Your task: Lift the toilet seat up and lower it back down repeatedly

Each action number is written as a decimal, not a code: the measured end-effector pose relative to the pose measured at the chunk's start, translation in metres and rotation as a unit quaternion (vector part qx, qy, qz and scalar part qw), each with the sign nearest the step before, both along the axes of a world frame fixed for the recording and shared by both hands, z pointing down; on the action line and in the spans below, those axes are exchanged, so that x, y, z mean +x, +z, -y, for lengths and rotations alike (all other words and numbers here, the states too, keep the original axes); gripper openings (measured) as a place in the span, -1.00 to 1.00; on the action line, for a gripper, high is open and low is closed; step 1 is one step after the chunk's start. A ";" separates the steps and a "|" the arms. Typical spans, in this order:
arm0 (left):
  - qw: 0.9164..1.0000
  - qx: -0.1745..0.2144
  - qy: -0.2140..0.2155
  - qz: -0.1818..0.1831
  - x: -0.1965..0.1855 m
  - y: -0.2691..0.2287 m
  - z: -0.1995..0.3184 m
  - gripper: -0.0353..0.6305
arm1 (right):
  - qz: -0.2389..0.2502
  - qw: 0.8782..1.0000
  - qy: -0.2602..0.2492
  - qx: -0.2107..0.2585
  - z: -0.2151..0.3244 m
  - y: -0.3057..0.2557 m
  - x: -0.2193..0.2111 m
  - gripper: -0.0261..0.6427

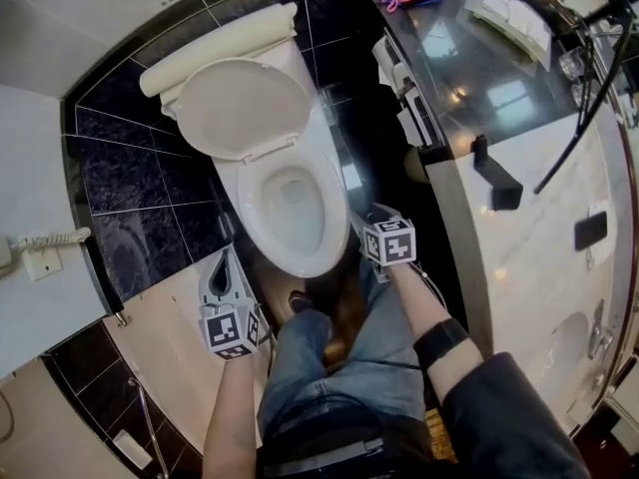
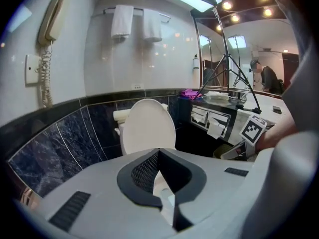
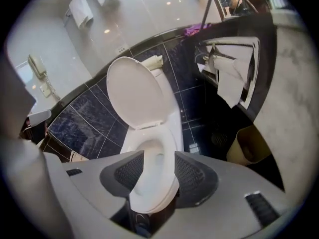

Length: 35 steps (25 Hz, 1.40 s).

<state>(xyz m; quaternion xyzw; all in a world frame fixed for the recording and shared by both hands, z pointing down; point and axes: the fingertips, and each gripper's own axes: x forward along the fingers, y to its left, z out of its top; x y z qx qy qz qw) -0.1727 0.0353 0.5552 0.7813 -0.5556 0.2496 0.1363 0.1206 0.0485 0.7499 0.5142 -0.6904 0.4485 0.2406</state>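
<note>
A white toilet stands against the black tiled wall. Its lid [image 1: 245, 108] is raised and leans on the tank, while the seat [image 1: 262, 200] lies flat on the bowl. My right gripper [image 1: 367, 220] hovers just off the bowl's front right edge. In the right gripper view its jaws [image 3: 158, 171] stand open, the seat's front rim [image 3: 167, 148] shows through the gap, and the pads touch nothing. My left gripper [image 1: 222, 275] is low at the bowl's front left, apart from it. Its jaws [image 2: 158, 156] are shut and empty, and point at the raised lid [image 2: 148, 126].
A tan waste bin [image 3: 251, 146] sits on the floor right of the toilet, under a paper holder [image 3: 232, 76] in the marble counter [image 1: 539, 218]. A wall phone [image 2: 50, 21] hangs on the left. My legs in jeans [image 1: 339, 367] are in front of the bowl.
</note>
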 end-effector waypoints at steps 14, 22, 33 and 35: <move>0.999 -0.029 0.032 0.016 0.020 0.098 -0.011 -0.89 | 0.064 0.994 0.050 -0.078 -0.038 0.166 -0.017 -0.29; 0.998 -0.041 0.030 0.024 0.010 0.128 -0.021 -0.89 | 0.109 0.985 0.082 -0.105 -0.043 0.213 -0.036 -0.29; 0.997 -0.071 0.024 0.023 0.003 0.151 -0.026 -0.89 | 0.167 0.970 0.133 -0.114 -0.040 0.225 -0.045 -0.45; 0.997 -0.072 0.024 0.021 0.003 0.155 -0.025 -0.89 | 0.175 0.969 0.136 -0.112 -0.038 0.224 -0.045 -0.48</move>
